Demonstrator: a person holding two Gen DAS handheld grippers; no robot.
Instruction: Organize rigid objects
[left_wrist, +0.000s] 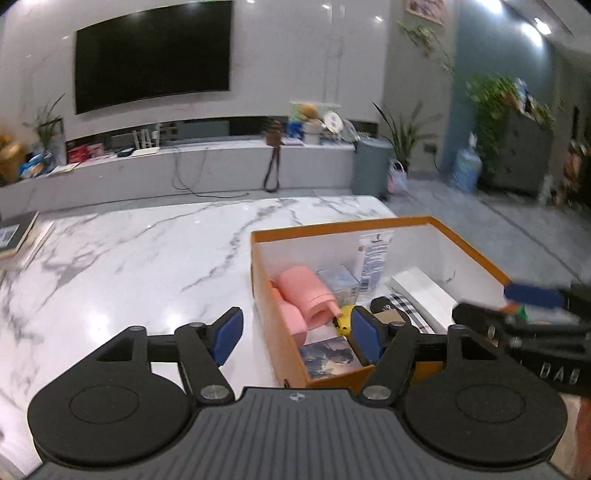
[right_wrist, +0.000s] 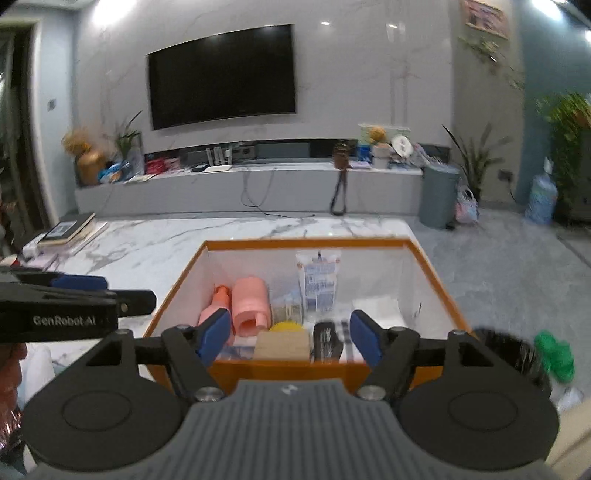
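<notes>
An orange box (left_wrist: 343, 224) with white inner walls stands on the marble table (left_wrist: 129, 266); it also shows in the right wrist view (right_wrist: 306, 243). It holds pink bottles (right_wrist: 250, 304), a white tube (right_wrist: 319, 280), a white carton (left_wrist: 424, 291), a yellow object (right_wrist: 285, 326), a black comb (right_wrist: 325, 339) and small cards. My left gripper (left_wrist: 297, 334) is open and empty over the box's left front corner. My right gripper (right_wrist: 290, 338) is open and empty above the box's near edge.
Books (right_wrist: 70, 230) lie at the table's far left. A green object (right_wrist: 556, 356) and a black brush (right_wrist: 506, 350) sit right of the box. A TV console, a grey bin (right_wrist: 439, 195) and plants stand behind.
</notes>
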